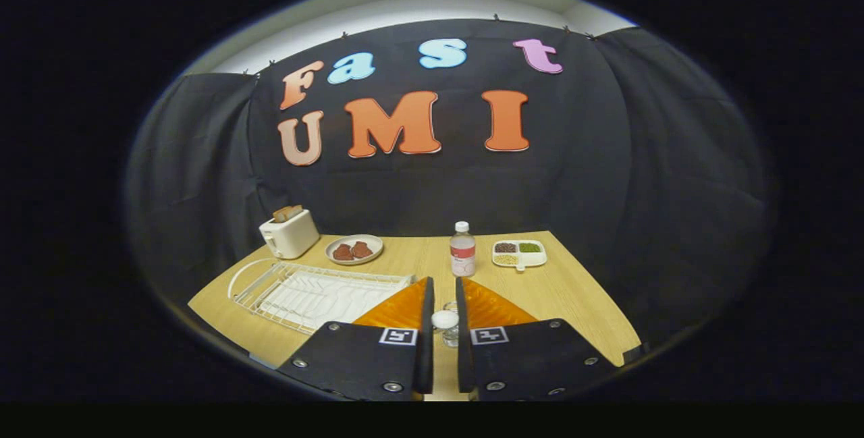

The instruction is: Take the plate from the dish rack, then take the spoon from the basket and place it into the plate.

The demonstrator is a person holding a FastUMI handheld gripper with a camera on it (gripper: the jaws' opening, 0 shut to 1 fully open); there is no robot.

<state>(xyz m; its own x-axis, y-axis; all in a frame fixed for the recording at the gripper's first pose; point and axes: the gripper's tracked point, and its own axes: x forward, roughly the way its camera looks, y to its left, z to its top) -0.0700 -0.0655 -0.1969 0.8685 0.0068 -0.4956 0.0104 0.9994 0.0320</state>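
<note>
My gripper [444, 281] hovers over the near part of a wooden table [574, 289], its fingers close together with a narrow gap. In that gap shows a small thing with a white round top and a clear part [445, 320]. I cannot tell what it is or whether the fingers press on it. Left of the fingers lies a white wire dish rack [317, 293] with a white arc [237, 276] at its left end. No upright plate can be made out in it. A plate with brown food pieces [354, 249] sits beyond the rack.
A white toaster [289, 234] with toast stands at the back left corner. A water bottle [462, 250] is just beyond the fingertips. To its right lies a white divided tray of beans [518, 254]. Black cloth walls close the table's back and sides.
</note>
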